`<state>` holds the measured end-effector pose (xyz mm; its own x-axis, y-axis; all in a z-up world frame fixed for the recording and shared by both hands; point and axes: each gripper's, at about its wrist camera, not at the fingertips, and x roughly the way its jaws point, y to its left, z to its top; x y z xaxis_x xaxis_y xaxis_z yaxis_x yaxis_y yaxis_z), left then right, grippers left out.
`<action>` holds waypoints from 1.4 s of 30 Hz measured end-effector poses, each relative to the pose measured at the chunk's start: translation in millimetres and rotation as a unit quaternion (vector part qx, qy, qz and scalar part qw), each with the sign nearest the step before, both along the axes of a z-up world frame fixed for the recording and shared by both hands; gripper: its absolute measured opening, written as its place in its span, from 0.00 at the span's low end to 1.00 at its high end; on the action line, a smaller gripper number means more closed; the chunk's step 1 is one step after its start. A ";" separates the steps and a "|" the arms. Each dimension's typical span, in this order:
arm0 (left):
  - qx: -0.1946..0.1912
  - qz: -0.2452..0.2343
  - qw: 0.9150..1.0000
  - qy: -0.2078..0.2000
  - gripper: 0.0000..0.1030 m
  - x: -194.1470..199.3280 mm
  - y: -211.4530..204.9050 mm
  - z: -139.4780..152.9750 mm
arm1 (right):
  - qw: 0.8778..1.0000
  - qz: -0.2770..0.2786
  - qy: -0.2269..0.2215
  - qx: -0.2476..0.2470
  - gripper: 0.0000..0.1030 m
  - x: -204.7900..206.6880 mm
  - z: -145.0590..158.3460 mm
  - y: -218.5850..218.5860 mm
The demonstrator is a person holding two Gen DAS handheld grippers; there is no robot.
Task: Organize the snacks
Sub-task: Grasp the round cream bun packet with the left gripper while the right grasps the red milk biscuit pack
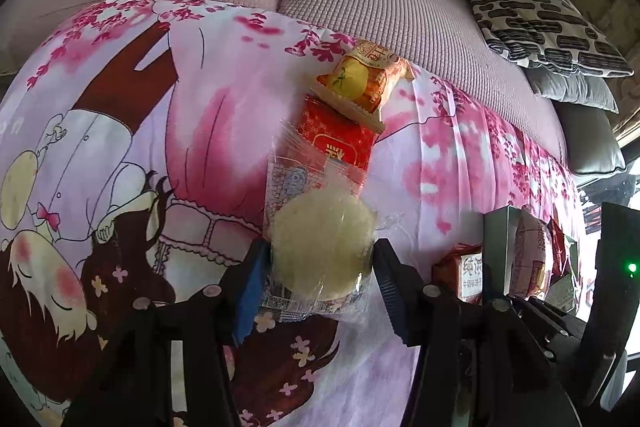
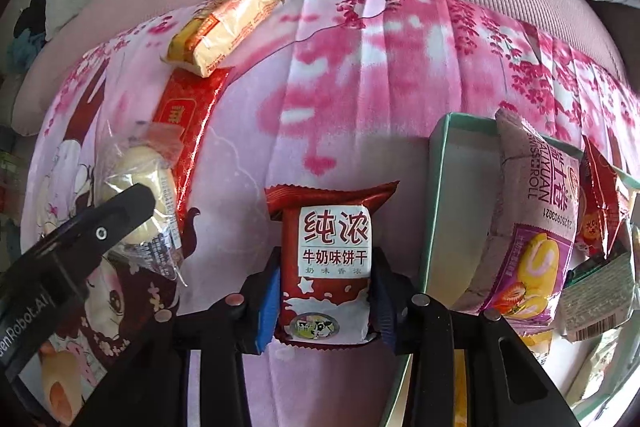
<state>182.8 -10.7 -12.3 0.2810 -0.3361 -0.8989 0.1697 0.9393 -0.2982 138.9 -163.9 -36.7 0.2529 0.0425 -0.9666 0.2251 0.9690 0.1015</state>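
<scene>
Snacks on pink cartoon sheet over sofa; left jaws clamp pale bun, right jaws clamp biscuit packet.

The red biscuit packet is printed "纯浓", with "牛奶味饼干" and "奶味香浓" beneath on its white panel. "SWISS ROLL" and the number "2026030321" are read on the purple packet in the box. "enRobot.AI" is marked on the left gripper body. Other print is illegible.
</scene>
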 end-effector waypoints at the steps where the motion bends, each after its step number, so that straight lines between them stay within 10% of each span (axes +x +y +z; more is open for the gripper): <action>1: 0.001 0.000 1.000 0.000 0.55 0.3 -0.8 -0.6 | 1.000 0.001 -0.001 -0.004 0.42 0.5 -0.6 1.6; 23: 0.001 0.029 0.999 0.016 0.54 4.3 5.3 -13.1 | 0.999 -0.015 -0.031 -0.008 0.41 -16.1 1.1 16.5; 42: -0.016 0.004 1.000 -0.026 0.53 -21.7 -14.8 34.7 | 0.991 -0.070 -0.117 0.020 0.41 -80.9 46.1 -9.3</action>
